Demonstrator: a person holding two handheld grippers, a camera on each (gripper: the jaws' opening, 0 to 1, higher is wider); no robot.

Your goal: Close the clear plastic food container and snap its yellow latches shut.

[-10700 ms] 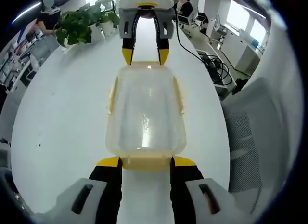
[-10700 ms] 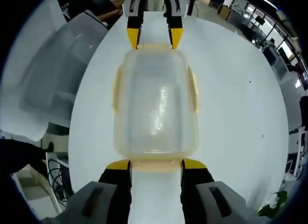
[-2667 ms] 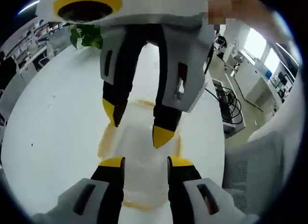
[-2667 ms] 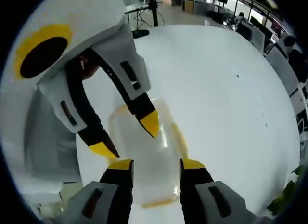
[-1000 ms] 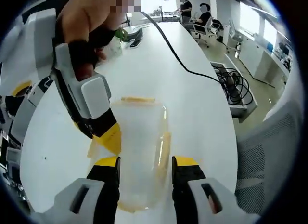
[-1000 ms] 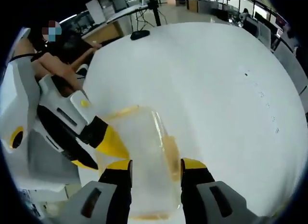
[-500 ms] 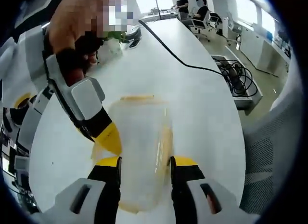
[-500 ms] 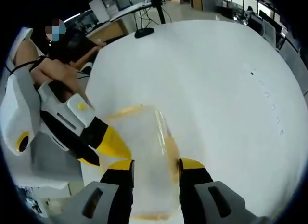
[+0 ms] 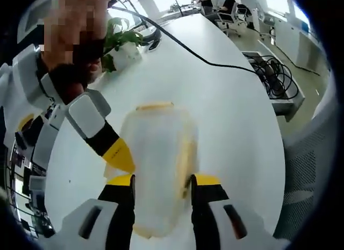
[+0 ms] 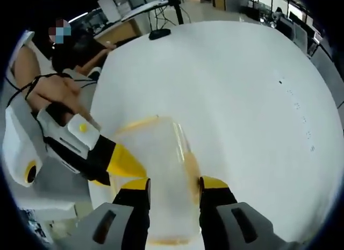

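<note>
Container (image 9: 156, 169) of clear plastic, lid on, lying on the white table (image 9: 231, 121); all positions below are given relative to it. In the left gripper view the left gripper (image 9: 160, 180) straddles its near end, one yellow-tipped jaw on each long side, apparently touching the walls; this reads as a bracing hold that keeps the box from sliding while a latch is pressed. The gripper is thus closed about the container's width, though firm contact cannot be confirmed through the clear plastic. The right gripper (image 10: 167, 183) straddles the container in the same manner in the right gripper view, its jaws likewise set against both sides. In each view the other gripper enters from the container's left side, its yellow tip pressed at the side latch (image 9: 110, 166), apparently to snap it down. A second yellow latch (image 9: 186, 156) lies along the opposite side, and an end latch (image 9: 155, 106) at the far end. Beyond the far end stand a potted plant (image 9: 121, 45) and a black cable (image 9: 215, 62).
</note>
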